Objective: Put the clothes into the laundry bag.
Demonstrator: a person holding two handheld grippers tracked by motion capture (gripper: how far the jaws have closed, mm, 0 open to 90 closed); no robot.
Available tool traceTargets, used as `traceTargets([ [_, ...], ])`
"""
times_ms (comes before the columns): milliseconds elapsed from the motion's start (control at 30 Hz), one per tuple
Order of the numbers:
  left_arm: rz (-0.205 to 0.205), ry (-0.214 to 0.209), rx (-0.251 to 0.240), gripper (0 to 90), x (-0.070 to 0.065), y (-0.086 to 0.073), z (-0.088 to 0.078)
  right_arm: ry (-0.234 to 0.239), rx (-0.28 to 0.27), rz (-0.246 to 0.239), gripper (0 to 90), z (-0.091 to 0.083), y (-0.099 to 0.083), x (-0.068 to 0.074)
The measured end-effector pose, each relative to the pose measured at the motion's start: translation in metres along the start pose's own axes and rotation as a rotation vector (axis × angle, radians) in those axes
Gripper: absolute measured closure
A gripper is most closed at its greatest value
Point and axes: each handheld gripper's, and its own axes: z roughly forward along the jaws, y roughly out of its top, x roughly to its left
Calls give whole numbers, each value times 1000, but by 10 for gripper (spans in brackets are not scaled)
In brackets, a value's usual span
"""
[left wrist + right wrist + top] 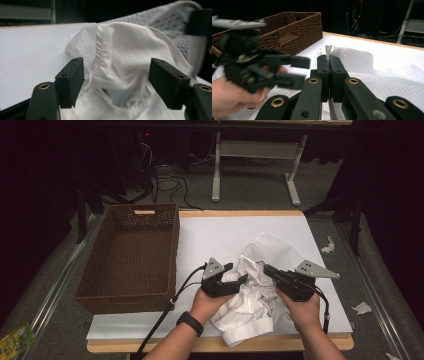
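A crumpled white mesh garment (250,315) lies on the white-covered table (215,232) near the front edge, between my two hands. My left gripper (238,272) points right at the garment's left side. In the left gripper view the left gripper (117,72) stands open around a bulging fold of the garment (120,50), and the pads do not press on it. My right gripper (266,268) points left into the cloth. In the right gripper view the right gripper (328,58) is shut on a thin seam edge of the garment (362,62), with the left gripper (297,70) blurred just beyond it.
A brown wicker basket (172,250) with nothing in it stands along the table's left side; its wall (294,27) also appears in the right gripper view. Paper scraps (327,245) lie on the floor to the right. A desk frame (255,150) and cables stand behind the table.
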Motion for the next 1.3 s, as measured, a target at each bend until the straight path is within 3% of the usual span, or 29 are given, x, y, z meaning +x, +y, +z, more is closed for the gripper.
traceTargets([
  [33, -29, -33, 23, 297, 2, 2, 8, -1, 0, 0, 890, 0, 0, 0],
  [100, -56, -71, 30, 417, 3, 4, 18, -2, 2, 3, 890, 1, 0, 0],
  [133, -63, -90, 28, 518, 2, 4, 20, -4, 2, 2, 890, 1, 0, -1],
  [167, -53, -88, 19, 667, 0, 4, 20, -3, 3, 4, 890, 2, 0, -1],
  [267, 22, -103, -3, 838, -13, 4, 14, -4, 2, 8, 890, 2, -1, -3],
  [400, 116, -137, 36, 870, -27, 2, 15, -5, 6, 14, 890, 5, -1, -3],
  [467, 139, -122, 76, 869, -31, 1, 26, -4, 7, 10, 890, 6, 0, -2],
  [633, 93, -57, 113, 828, -23, 3, 52, 11, 0, 3, 890, 3, 1, 3],
  [733, 58, -57, 114, 749, -19, 5, 55, 9, -5, 6, 890, 2, 1, 2],
  [800, 66, -67, 99, 628, -20, 6, 46, 7, -6, 15, 890, 0, 1, -1],
  [900, 115, -38, 49, 501, -22, 5, 17, 1, -12, 19, 890, -2, 0, -4],
  [967, 102, -14, 6, 425, -21, 0, -5, 1, -11, 17, 889, -2, 1, -5],
  [1100, 66, -15, -23, 289, -24, -18, -40, -2, -4, 15, 890, 0, 1, -4],
  [1200, 44, -34, -6, 223, -28, -31, -50, -5, 1, 6, 889, 2, 0, -2],
  [1300, 51, -66, 30, 193, -36, -42, -46, -10, 3, 8, 889, 2, 1, -1],
])
